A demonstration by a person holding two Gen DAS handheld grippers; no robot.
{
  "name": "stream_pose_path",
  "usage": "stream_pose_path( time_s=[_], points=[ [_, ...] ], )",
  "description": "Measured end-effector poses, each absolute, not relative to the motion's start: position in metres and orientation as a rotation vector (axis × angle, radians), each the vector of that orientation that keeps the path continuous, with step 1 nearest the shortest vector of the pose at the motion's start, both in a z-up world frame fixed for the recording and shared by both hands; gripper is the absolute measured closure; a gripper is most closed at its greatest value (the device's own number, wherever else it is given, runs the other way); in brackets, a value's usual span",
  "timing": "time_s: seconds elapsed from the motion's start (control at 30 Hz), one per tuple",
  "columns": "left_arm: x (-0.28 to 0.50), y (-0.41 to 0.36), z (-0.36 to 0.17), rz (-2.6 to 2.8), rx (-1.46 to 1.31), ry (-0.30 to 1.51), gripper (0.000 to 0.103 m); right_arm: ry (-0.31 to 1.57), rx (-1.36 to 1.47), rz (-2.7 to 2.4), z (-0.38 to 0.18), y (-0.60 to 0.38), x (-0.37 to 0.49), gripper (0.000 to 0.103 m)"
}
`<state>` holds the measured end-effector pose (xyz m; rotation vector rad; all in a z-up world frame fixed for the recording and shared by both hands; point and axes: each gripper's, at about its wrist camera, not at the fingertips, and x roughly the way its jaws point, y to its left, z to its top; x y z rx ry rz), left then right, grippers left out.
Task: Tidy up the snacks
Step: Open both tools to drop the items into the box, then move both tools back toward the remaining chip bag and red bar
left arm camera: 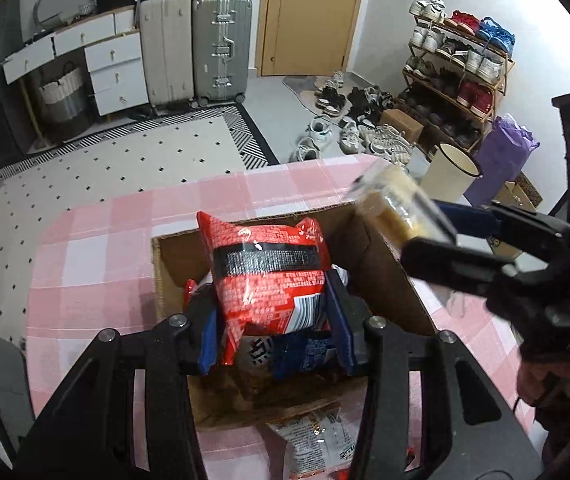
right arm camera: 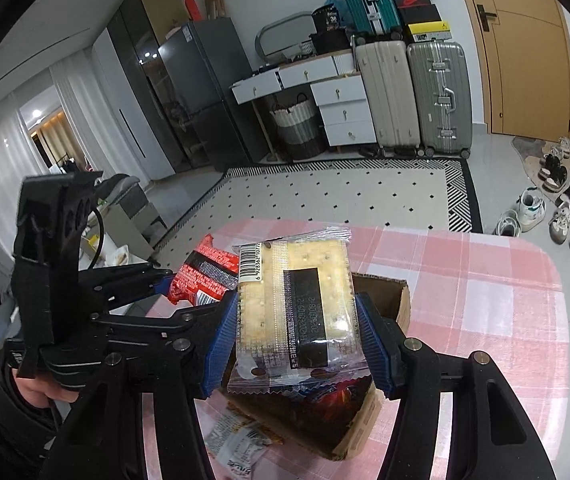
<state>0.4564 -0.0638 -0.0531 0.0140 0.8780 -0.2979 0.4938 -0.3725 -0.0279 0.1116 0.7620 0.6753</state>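
Observation:
My left gripper [left arm camera: 273, 316] is shut on a red snack bag [left arm camera: 265, 268] with a black band, held over the open cardboard box [left arm camera: 385, 272]. A blue snack pack [left arm camera: 305, 354] lies inside the box under it. My right gripper [right arm camera: 297, 340] is shut on a clear pack of crackers [right arm camera: 297, 304], also above the cardboard box [right arm camera: 399, 304]. In the left wrist view the pack of crackers [left arm camera: 397, 208] hangs over the box's right wall in the right gripper [left arm camera: 433, 232]. The right wrist view shows the left gripper [right arm camera: 173, 288] with the red snack bag [right arm camera: 205, 272].
The box stands on a table with a pink checked cloth [left arm camera: 97, 256]. A white snack bag [left arm camera: 317, 444] lies on the cloth in front of the box. A cream bin [left arm camera: 449, 172] and a shoe rack [left arm camera: 457, 76] stand beyond the table's right side.

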Motion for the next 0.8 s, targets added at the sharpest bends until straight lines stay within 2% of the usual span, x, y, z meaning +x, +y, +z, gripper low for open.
stream_pose_path(
  time_s=[0.07, 0.17, 0.2, 0.33, 0.47, 0.57, 0.7, 0.8],
  points=[
    [0.461, -0.063, -0.057, -0.271, 0.007, 0.871, 0.059, 0.764, 0.115, 0.692, -0.032, -0.37, 0.495, 0.044],
    [0.464, -0.059, -0.06, -0.257, 0.007, 0.864, 0.033, 0.757, 0.111, 0.691, -0.036, -0.368, 0.498, 0.038],
    [0.463, -0.057, -0.06, -0.255, 0.0, 0.86, 0.03, 0.752, 0.112, 0.688, -0.036, -0.368, 0.496, 0.037],
    [0.458, -0.047, -0.058, -0.251, -0.022, 0.858, 0.029, 0.723, 0.128, 0.691, -0.03, -0.377, 0.493, 0.035],
    [0.442, -0.042, -0.053, -0.245, -0.034, 0.844, 0.029, 0.688, 0.144, 0.682, -0.018, -0.386, 0.482, 0.026],
    [0.425, -0.042, -0.049, -0.203, 0.0, 0.841, 0.025, 0.666, 0.149, 0.678, -0.009, -0.392, 0.472, 0.025],
    [0.405, -0.038, -0.042, -0.186, -0.003, 0.82, 0.025, 0.633, 0.151, 0.668, 0.003, -0.399, 0.455, 0.017],
    [0.387, -0.037, -0.035, -0.178, 0.004, 0.803, 0.022, 0.615, 0.155, 0.672, 0.01, -0.402, 0.44, 0.015]
  ],
)
